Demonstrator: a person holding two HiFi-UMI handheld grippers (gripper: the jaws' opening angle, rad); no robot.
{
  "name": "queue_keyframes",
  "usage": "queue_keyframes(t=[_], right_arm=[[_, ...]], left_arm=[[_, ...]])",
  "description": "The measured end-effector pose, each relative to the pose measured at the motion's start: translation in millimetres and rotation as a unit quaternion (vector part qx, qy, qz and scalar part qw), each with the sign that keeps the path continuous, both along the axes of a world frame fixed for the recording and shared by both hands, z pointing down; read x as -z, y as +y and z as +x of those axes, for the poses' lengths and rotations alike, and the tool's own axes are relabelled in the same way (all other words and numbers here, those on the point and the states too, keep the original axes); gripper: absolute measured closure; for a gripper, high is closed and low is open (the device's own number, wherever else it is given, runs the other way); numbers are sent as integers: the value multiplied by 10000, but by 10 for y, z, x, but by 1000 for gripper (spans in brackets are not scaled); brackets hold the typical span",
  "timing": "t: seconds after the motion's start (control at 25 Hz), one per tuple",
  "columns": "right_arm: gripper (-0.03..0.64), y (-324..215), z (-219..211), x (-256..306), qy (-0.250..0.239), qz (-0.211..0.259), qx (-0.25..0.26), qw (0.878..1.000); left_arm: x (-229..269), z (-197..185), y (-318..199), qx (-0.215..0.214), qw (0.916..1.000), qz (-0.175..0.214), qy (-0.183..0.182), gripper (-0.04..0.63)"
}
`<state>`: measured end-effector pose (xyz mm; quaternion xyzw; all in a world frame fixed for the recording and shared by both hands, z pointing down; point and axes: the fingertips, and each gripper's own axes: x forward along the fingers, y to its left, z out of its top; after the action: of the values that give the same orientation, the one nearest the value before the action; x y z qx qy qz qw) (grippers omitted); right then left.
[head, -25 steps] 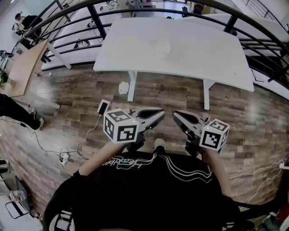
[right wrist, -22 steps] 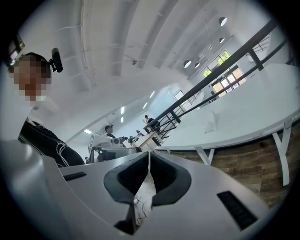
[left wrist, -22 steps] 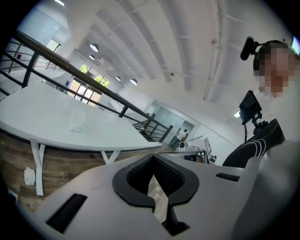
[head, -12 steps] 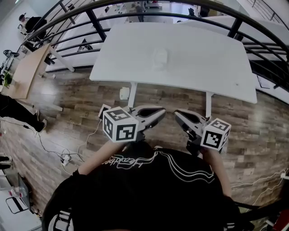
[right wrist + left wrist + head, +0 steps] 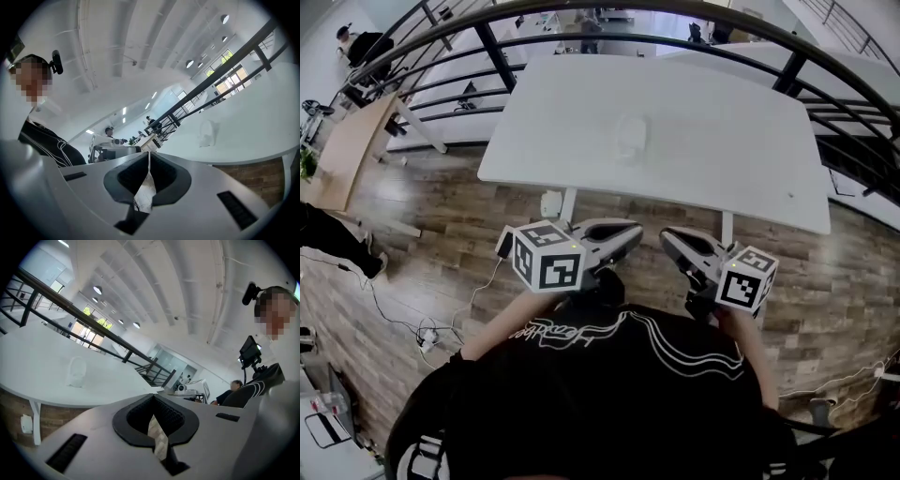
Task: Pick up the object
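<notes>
A small pale, see-through object (image 5: 631,138) lies near the middle of the white table (image 5: 741,169); its exact kind is too faint to tell. It also shows as a pale shape (image 5: 76,371) in the left gripper view and as a pale shape (image 5: 207,133) in the right gripper view. My left gripper (image 5: 633,232) and right gripper (image 5: 667,239) are held side by side in front of the table's near edge, well short of the object. Both point towards the table. The left gripper (image 5: 153,397) and the right gripper (image 5: 148,154) are each shut with nothing between the jaws.
A black curved railing (image 5: 502,61) runs behind and beside the table. The table's white legs (image 5: 567,204) stand on wood-plank floor (image 5: 422,253) with cables (image 5: 427,330) at the left. A wooden desk (image 5: 337,155) and seated people are in the far left background.
The table and the object have drawn closer and sit lower in the head view. Both grippers have moved together towards the table edge. Their jaws are unchanged.
</notes>
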<state>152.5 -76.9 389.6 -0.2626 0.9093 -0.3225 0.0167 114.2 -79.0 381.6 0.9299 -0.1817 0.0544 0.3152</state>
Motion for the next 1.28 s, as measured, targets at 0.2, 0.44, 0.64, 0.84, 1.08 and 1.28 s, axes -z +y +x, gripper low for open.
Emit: queue_keyframes(t=[0.2,0.44,0.64,0.84,1.08,1.28], right_arm=[[600,-532,-34,-52,-4,-94,-60,9999],[600,-815,-62,-79,-39,-86,-119,9999],[600,-1104,-153,-103,-20,-114,-125,9999],[600,-1809,-349,-165,42,-302,-71,9995],[600,-2287,-517,-185,66,-411,-66,9991],[600,-2435,-564,-214,63,-473,-115,9988]], left_arm=[[-47,-28,-533,-76,9999,-81,-27,588],[-84,-82,-832,-86,9999,-60,-90,588],[-101,-195,-1149,-35,9999,-33,-132,588],[-149,-343,-1834,-87,9996,-220,-124,588],[-194,-484,-2358,-119,9993,-345,-129,588],[-226,-549,-2521,-153,9989,-413,-137,588]])
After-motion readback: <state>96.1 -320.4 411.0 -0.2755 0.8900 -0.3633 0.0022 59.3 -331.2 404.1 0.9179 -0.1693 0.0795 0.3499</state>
